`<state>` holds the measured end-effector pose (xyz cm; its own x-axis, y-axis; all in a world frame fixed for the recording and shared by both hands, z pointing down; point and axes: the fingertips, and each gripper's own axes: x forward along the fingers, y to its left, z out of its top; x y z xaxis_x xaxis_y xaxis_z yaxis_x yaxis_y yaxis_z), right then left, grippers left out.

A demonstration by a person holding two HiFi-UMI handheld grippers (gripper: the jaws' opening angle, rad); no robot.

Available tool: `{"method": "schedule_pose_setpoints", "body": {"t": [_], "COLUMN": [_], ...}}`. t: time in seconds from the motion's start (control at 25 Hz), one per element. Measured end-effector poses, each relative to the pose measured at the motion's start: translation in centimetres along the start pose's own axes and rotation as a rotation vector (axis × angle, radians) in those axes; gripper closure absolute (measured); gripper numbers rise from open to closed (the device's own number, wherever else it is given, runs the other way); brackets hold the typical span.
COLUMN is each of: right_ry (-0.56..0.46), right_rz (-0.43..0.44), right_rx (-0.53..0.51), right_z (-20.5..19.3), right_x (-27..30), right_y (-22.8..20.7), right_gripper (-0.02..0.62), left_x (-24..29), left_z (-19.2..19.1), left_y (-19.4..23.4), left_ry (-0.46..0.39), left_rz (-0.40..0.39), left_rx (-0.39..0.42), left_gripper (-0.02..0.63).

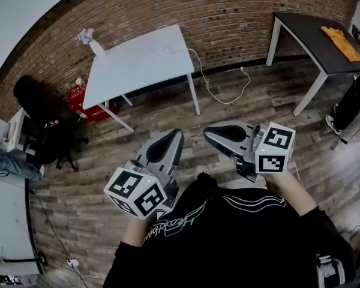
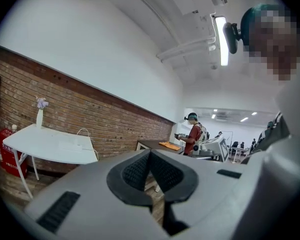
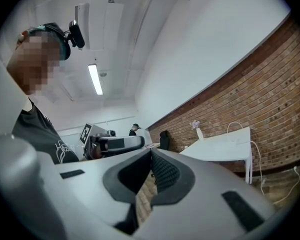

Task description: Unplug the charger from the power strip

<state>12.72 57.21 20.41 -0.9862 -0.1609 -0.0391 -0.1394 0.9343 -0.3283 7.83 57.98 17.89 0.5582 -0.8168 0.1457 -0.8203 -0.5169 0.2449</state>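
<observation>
Both grippers hang in the air in front of the person's chest, above the wooden floor and far from any table. My left gripper (image 1: 173, 135) (image 2: 150, 154) is shut with nothing between its pads. My right gripper (image 1: 211, 135) (image 3: 151, 154) is also shut and empty, its tip turned toward the left one. A white table (image 1: 138, 59) (image 2: 45, 144) (image 3: 225, 144) stands by the brick wall. A white cable (image 1: 223, 92) (image 2: 83, 133) runs from its top down onto the floor. I cannot make out a charger or a power strip on it from here.
A dark table (image 1: 315, 29) with an orange object (image 1: 342, 44) stands at the right. A red crate (image 1: 84, 101) sits under the white table's left end, a black chair (image 1: 39, 116) beside it. A person in red (image 2: 194, 136) stands farther off.
</observation>
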Motion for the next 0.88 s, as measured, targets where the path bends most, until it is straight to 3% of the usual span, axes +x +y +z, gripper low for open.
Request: {"method": "schedule_pose_setpoints", "body": {"t": [0.44, 0.88], "right_ry": [0.015, 0.046], "right_rz": [-0.026, -0.075], "right_rx": [0.04, 0.114], "right_z": [-0.2, 2.0], "right_x": [3.1, 9.8], "right_y": [-5.3, -18.1], "right_gripper": [0.598, 0.598], "left_x": [3.5, 11.9], "left_z": [-0.2, 1.7], "left_y": [5.5, 17.8], "left_ry": [0.01, 0.054], "left_rz": [-0.022, -0.016], "left_rx": [-0.06, -0.146], "left_gripper": [0.603, 0.603]}}
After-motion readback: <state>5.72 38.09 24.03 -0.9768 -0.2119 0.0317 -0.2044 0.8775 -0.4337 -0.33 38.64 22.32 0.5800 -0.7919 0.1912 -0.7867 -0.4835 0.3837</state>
